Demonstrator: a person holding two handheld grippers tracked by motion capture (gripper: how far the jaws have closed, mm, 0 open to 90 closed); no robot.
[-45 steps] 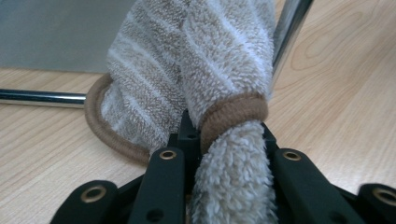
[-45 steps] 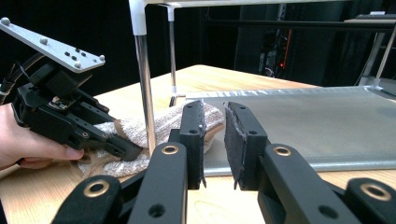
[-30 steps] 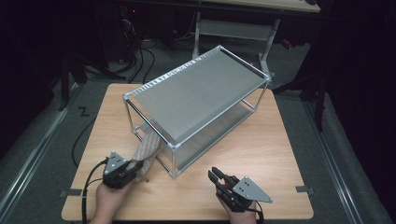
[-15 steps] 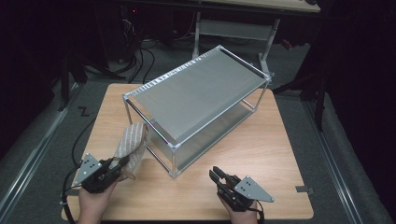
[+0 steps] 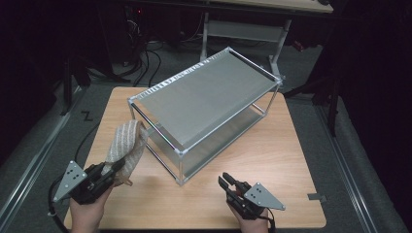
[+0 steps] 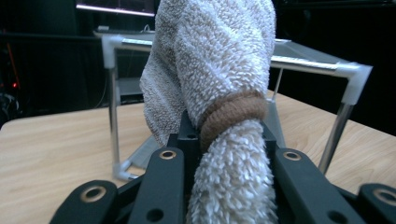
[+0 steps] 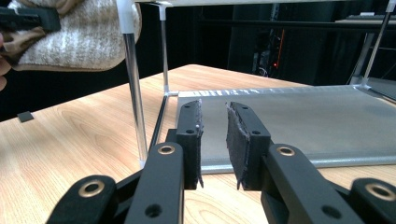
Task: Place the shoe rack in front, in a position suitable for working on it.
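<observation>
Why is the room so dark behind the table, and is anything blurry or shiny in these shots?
High view: light falls on the table alone, the surroundings black; the shelf top shows a soft sheen. Left gripper view: the towel is sharp up close, the shelf behind slightly soft. Right gripper view: the right claw is crisp, the background dim, with a small red glow.

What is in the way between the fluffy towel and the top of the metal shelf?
Nothing that I can see. The left gripper holds the rolled towel up beside the near left corner of the shelf. The shelf's top is bare, and only open air lies between them. The right gripper waits empty by the shelf's front.
</observation>
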